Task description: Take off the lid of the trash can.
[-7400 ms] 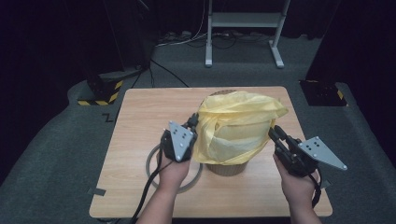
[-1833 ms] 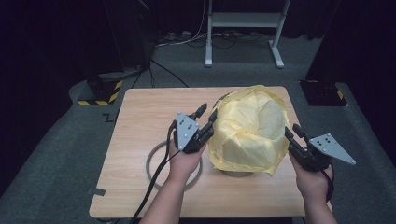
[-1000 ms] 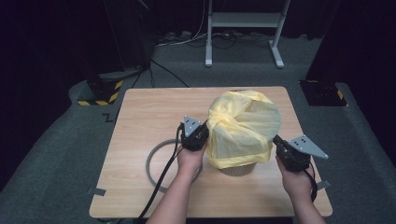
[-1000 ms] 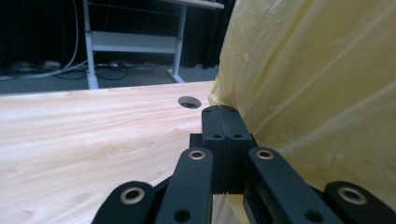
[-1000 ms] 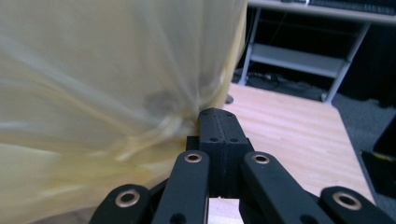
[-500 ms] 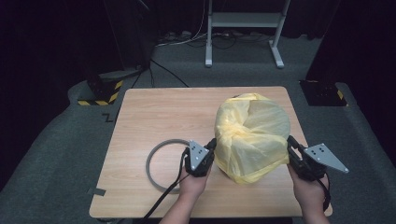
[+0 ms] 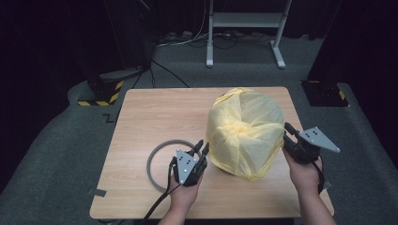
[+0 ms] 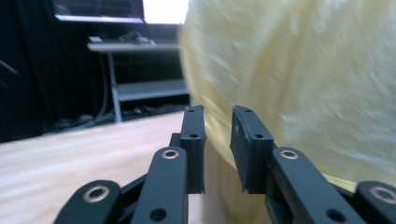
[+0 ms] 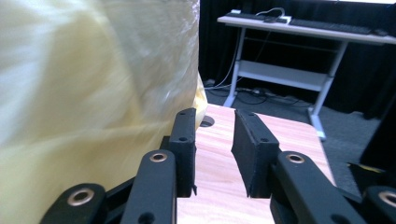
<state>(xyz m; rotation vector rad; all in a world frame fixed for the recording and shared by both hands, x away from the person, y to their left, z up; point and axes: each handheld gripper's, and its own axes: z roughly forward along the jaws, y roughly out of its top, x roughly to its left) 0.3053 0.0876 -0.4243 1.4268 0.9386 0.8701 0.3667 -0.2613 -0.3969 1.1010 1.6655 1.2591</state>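
Observation:
A bulging yellow plastic bag (image 7: 246,133) stands on the right half of the wooden table (image 7: 155,117); what it covers is hidden. My left gripper (image 7: 202,148) sits low at the bag's left foot, jaws a narrow gap apart. In the left gripper view the left gripper (image 8: 217,114) points at the bag (image 8: 303,79), whose lower edge lies just past the tips. My right gripper (image 7: 287,130) is at the bag's right side. In the right gripper view the right gripper (image 9: 214,116) is slightly open over bare wood, with the bag (image 9: 93,84) alongside its left jaw.
A grey ring (image 7: 155,164) lies flat on the table left of my left hand, and the left gripper's cable (image 7: 162,199) runs off the near edge. A white desk frame (image 7: 244,23) and a black-and-yellow striped block (image 7: 101,93) stand on the floor beyond.
Both grippers and the bag have come toward the near edge of the table. The bag has gone from loose and raised to drawn down and rounded.

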